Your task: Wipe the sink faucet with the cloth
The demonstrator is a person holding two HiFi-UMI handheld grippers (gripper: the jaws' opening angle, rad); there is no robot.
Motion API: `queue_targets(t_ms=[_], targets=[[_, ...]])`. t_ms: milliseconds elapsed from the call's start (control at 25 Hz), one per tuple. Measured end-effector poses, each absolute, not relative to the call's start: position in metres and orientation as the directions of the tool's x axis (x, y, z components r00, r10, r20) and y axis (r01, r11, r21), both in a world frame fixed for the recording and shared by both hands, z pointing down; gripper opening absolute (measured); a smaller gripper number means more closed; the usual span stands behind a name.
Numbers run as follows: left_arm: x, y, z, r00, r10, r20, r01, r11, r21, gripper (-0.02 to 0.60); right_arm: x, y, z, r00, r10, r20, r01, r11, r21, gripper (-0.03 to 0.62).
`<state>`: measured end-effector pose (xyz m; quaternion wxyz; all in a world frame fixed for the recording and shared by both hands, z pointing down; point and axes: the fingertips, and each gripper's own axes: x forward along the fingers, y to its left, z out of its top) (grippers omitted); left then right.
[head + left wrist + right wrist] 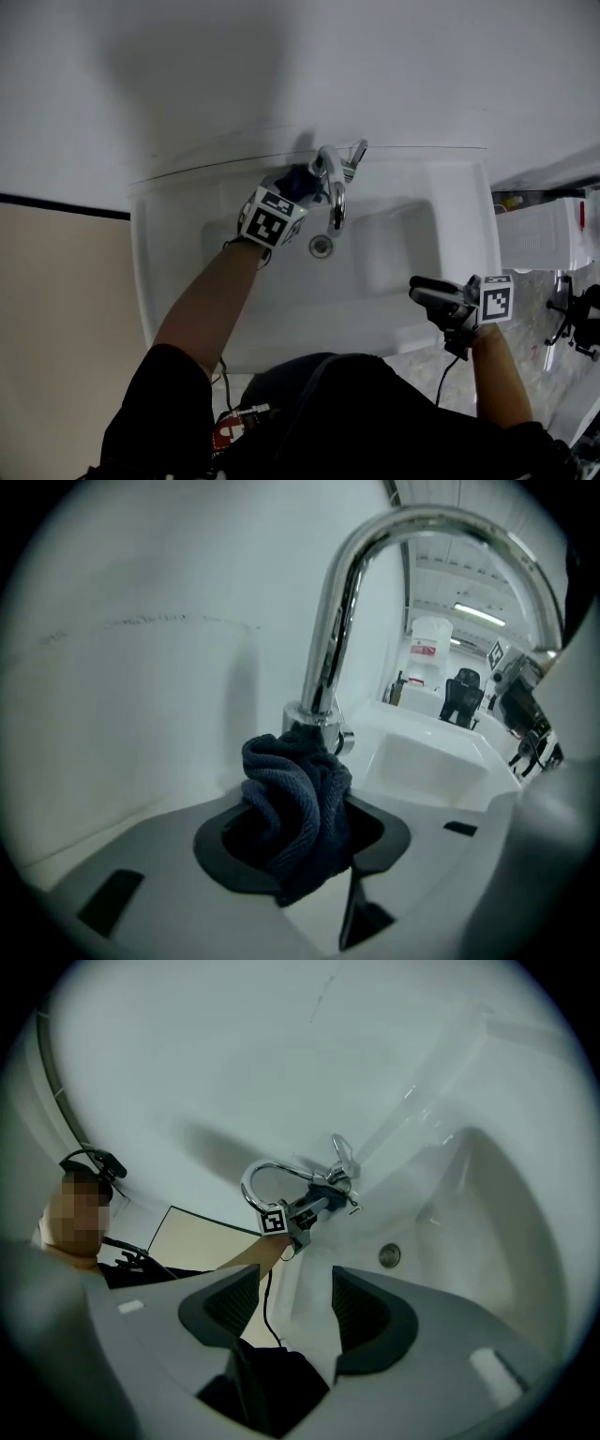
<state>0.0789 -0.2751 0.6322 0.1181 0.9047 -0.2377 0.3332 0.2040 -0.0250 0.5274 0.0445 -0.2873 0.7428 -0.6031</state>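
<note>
Noted left gripper (300,836) clamped on dark cloth (298,794), bunched at faucet (328,658) base, 12 o'clock of sink (169,244). Noted right gripper (295,1302) parted, empty, at 4 o'clock. Judged wiping barely begun; spout and handle pending.

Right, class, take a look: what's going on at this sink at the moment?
A person works at a white sink with a gripper in each hand. The left gripper holds a dark blue cloth bunched at the base of the chrome faucet. The right gripper hangs open and empty near the sink's front right corner.
</note>
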Motion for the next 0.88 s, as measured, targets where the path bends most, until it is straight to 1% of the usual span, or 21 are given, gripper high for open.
queue_targets(t_ms=[80, 200, 280, 440, 560, 640, 880], targets=[[0.082, -0.275, 0.648, 0.627, -0.331, 0.705, -0.493, -0.870, 0.029, 0.164, 0.202, -0.022, 0.531, -0.836, -0.470, 0.282, -0.375, 0.115, -0.920, 0.233], [0.082, -0.272, 0.653, 0.619, -0.293, 0.729, -0.512, -0.854, 0.091, 0.164, 0.204, -0.017, 0.531, -0.834, -0.476, 0.279, -0.369, 0.106, -0.923, 0.232], [0.084, -0.259, 0.637, 0.658, -0.268, 0.704, -0.527, -0.832, 0.176, 0.161, 0.206, -0.016, 0.527, -0.833, -0.485, 0.266, -0.361, 0.114, -0.925, 0.232], [0.097, -0.235, 0.598, 0.770, -0.232, 0.594, -0.530, -0.752, 0.392, 0.160, 0.201, -0.013, 0.522, -0.833, -0.504, 0.230, -0.333, 0.122, -0.935, 0.232], [0.103, -0.245, 0.604, 0.773, -0.253, 0.582, -0.581, -0.653, 0.487, 0.161, 0.200, -0.009, 0.526, -0.831, -0.510, 0.221, -0.321, 0.117, -0.940, 0.232], [0.106, -0.248, 0.618, 0.760, -0.254, 0.598, -0.608, -0.604, 0.516, 0.160, 0.202, -0.005, 0.528, -0.830, -0.515, 0.214, -0.312, 0.110, -0.944, 0.232], [0.114, -0.252, 0.665, 0.732, -0.225, 0.643, -0.645, -0.532, 0.548, 0.156, 0.223, 0.003, 0.542, -0.809, -0.548, 0.214, -0.307, 0.084, -0.948, 0.232]])
